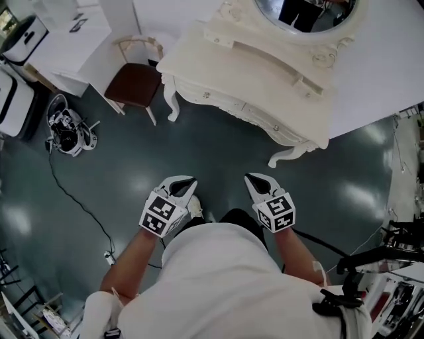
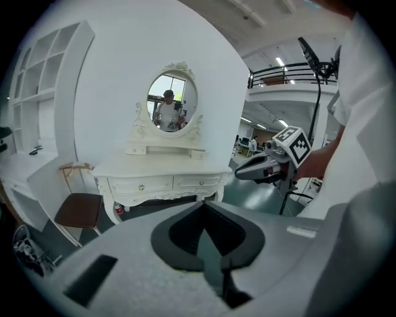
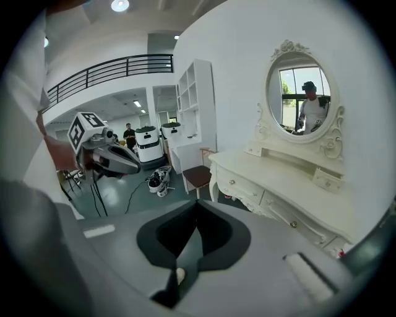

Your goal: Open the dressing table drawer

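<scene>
Left claw [image 1: 186, 181] and right claw [image 1: 254, 179] closed, empty; drawers [image 2: 148, 185] face-on only in gripper views.

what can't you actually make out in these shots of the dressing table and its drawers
- Head view: the mirror is cut off by the top edge.
- Head view: the top of the dressing table overhangs the drawers, and their knobs are mere specks.
- Left gripper view: the red thing by the table leg is too small to name.
- Both gripper views: the drawers are closed, so their contents are hidden.
</scene>
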A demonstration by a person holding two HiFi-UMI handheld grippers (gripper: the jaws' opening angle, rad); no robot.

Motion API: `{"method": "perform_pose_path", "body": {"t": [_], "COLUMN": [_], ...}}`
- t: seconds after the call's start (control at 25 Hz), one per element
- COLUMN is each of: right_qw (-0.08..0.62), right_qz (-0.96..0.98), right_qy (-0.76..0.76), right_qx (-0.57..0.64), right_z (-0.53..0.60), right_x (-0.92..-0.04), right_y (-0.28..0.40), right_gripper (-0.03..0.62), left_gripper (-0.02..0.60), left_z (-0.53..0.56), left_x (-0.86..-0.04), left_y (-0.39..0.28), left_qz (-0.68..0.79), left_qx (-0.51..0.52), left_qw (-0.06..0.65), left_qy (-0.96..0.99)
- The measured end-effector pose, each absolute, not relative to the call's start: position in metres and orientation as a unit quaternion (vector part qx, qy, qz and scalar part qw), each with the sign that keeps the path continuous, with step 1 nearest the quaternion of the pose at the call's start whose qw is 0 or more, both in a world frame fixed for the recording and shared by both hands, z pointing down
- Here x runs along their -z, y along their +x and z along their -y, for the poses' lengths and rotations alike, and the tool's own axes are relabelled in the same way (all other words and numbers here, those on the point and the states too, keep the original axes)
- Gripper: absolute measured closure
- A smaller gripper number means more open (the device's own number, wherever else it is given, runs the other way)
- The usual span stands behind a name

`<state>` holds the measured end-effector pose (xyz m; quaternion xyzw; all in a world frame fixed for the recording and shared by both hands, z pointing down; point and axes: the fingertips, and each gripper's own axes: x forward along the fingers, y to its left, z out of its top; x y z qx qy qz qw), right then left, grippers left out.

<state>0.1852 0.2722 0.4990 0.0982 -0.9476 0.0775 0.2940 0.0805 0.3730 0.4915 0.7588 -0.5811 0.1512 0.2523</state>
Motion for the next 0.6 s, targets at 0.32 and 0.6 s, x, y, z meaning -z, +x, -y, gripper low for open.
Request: {"method": "perform_pose_path", "body": {"t": [0.32, 0.6], "right_qw": [0.318, 0.303], "right_qz": [0.936, 0.941], "right_qy": [0.125, 0.116], "right_qx": [-0.09, -0.1], "right_z": [-0.211, -0.138], "right_x": [-0.506, -0.52], "right_y": [0.144, 0.102], "right_gripper": [0.592, 0.592], "left_gripper": [0.575, 0.571], "left_z": [-0.31, -0.229], "left_x": [-0.509, -0.516], "left_y": [0.016, -0.027], "left_qz": [0.585, 0.589], "left_qx": [-0.121, -0.144], "left_qw": [0.272, 0.274], "left_qy": [0.755, 0.746]}}
